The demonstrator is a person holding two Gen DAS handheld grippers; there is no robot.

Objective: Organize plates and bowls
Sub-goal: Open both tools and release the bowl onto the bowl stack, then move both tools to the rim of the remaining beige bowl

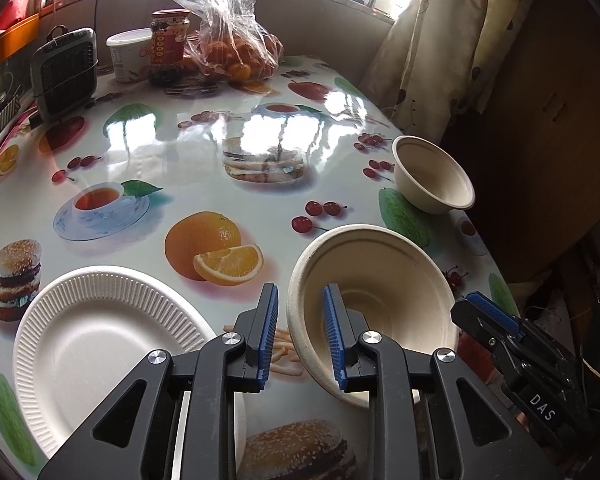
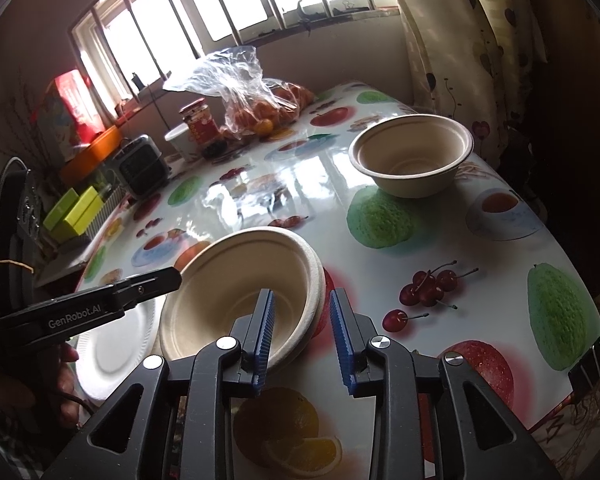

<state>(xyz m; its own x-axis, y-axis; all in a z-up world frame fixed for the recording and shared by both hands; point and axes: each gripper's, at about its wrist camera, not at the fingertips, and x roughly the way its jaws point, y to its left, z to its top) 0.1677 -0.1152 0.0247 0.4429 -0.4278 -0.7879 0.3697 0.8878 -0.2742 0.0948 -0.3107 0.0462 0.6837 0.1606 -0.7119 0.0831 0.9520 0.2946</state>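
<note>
I take the tilted bowl [image 1: 374, 300] near the front edge of the table [image 1: 172, 152] as my landmark. It looks like two nested bowls, a double rim showing on the right wrist view, and it leans with its opening toward me. My left gripper [image 1: 300, 330] straddles its left rim, one blue pad outside and one inside the wall; a gap shows on both sides, so the jaws stand loosened, not pinching. My right gripper [image 2: 302, 338] straddles the opposite rim in the same way, its pads clear of the wall, released as well.

Just left of the tilted bowl lies a white ribbed paper plate [image 1: 104, 344], flat on the fruit-printed cloth, partly under my left gripper. Beyond the tilted bowl and to its right, well apart from it, a single beige bowl [image 1: 434, 174] stands upright near the table's right edge.

Far behind the tilted bowl, at the back of the table under the window, I see a clear bag of oranges [image 1: 236, 52], a red-labelled jar [image 1: 168, 46], a white tub [image 1: 130, 54] and a small grey heater [image 1: 66, 72]
</note>
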